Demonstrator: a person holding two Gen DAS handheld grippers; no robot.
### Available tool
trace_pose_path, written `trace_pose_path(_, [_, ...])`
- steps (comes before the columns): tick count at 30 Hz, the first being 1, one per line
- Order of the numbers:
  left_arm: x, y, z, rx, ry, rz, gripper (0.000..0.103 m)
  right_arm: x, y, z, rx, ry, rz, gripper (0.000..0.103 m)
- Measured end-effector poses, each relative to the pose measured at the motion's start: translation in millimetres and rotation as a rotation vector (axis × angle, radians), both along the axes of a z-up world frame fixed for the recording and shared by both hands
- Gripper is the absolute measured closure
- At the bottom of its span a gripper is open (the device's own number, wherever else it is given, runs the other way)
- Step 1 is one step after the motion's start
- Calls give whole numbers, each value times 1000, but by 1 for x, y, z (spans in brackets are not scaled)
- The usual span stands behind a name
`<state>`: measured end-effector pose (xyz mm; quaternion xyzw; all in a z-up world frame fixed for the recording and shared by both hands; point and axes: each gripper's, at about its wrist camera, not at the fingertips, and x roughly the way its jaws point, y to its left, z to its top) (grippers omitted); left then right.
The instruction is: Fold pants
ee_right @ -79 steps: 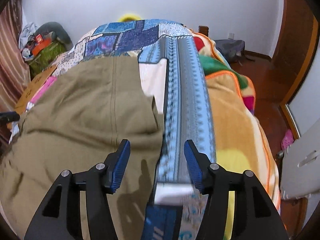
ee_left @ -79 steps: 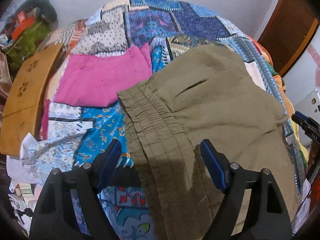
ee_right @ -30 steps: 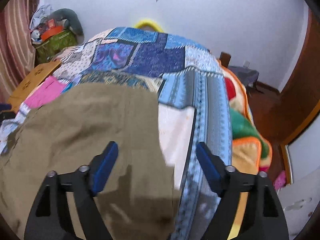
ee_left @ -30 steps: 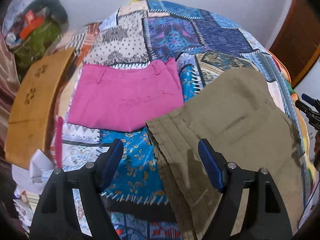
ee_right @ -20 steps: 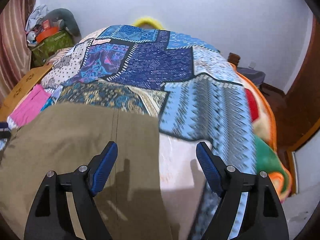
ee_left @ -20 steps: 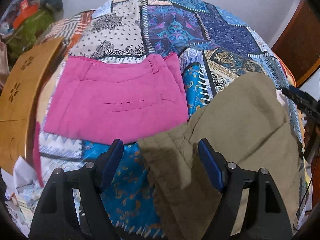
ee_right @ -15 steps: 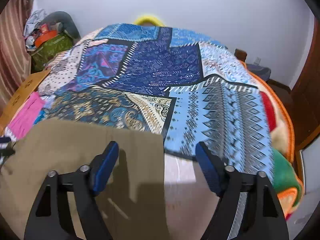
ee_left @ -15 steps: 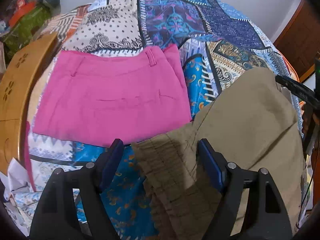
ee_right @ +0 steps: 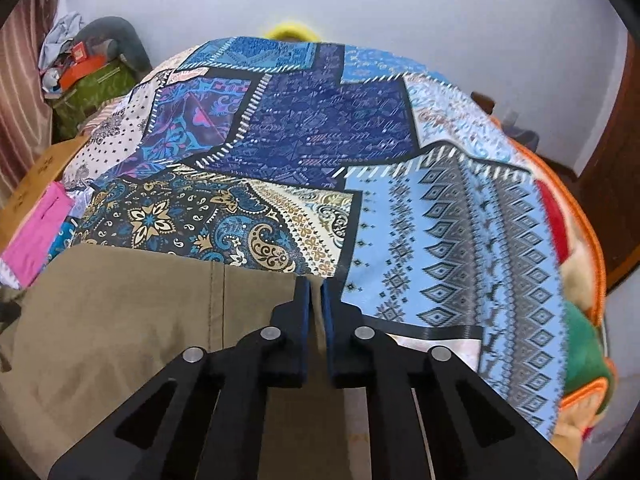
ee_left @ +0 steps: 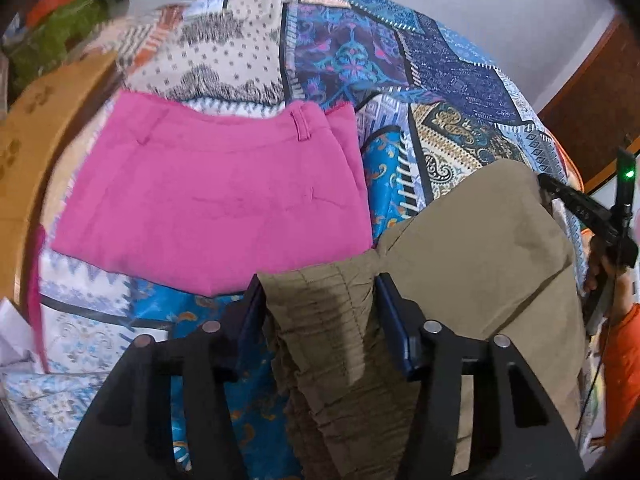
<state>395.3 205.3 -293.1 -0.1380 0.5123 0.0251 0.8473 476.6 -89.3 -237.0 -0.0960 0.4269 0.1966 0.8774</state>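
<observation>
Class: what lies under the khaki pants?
The patchwork quilt shows around the khaki pants, and they overlap the pink pants' near edge. The part directly beneath is covered.

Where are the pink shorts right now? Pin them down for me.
In the left wrist view the pink shorts lie flat on the patchwork quilt, upper left, beside the wooden board, their lower right edge meeting the waistband of the olive pants.

R gripper (ee_right: 315, 294) sits w/ jaws nearly together, pinching the far right corner of the olive pants (ee_right: 132, 320). Pants cover the near left of the patchwork bedspread (ee_right: 320, 120). Pink garment (ee_right: 38, 228) lies at far left edge; orange-edged blanket (ee_right: 580, 280) at right.
</observation>
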Motion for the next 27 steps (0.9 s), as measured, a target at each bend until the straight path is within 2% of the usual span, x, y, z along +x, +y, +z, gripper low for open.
trace_pose_path(4, [-4, -5, 27, 90, -43, -6, 52, -5, -2, 21, -26, -64, 8, 99])
trace_pose_path(7, [-8, -10, 56, 143, -94, -16, 53, -13, -4, 49, -45, -131, 14, 100])
trace_pose_path(15, [-35, -31, 137, 209, -243, -39, 53, -41, -18, 129, -3, -259, -21, 100])
trace_pose_path(19, [-57, -41, 157, 228, -278, -64, 53, -67, -33, 157, 20, -289, -24, 100])
trace_pose_path(27, [-111, -63, 170, 251, -291, -114, 53, -134, -64, 174, 59, -291, -6, 100])
